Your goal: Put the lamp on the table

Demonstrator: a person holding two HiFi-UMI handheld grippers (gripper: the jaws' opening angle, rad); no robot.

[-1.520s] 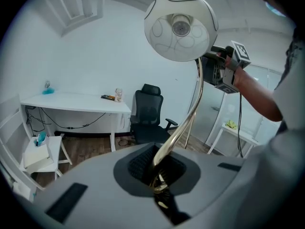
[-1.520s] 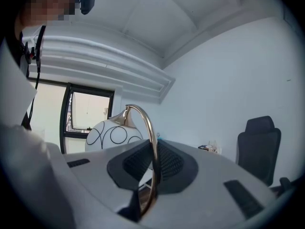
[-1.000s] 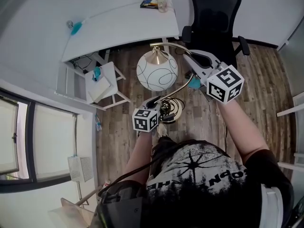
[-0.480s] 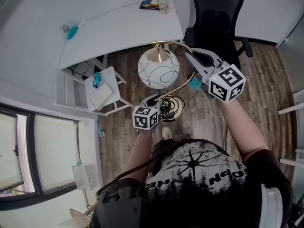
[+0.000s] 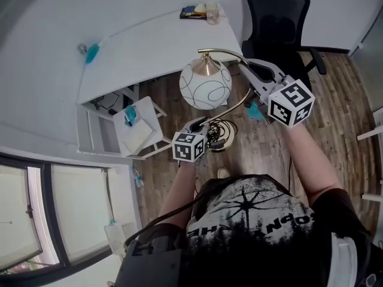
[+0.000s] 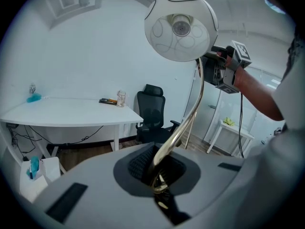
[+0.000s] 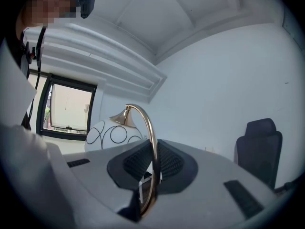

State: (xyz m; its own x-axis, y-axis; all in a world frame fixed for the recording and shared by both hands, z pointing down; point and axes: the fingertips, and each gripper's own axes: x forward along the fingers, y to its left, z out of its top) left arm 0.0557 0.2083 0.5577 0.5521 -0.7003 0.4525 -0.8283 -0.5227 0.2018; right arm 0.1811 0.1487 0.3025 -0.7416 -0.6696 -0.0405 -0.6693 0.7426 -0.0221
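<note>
**Lamp [image 5: 205, 87] aloft nr table [image 5: 149, 46]**

Left gripper [image 5: 200, 126] pinches brass stem [image 5: 237, 109] low by base [image 5: 219, 135]. Right gripper [image 5: 249, 72] pinches top arch. Two holds prob b/c shade [image 6: 181, 27] would swing. Lamp hangs over floor [image 5: 263, 154], by table edge, not set down.

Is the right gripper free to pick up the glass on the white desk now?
Probably not: the right gripper is shut on the lamp by its brass stem, the left gripper grips it lower down, and the glass stands beyond, on the white desk.
</note>
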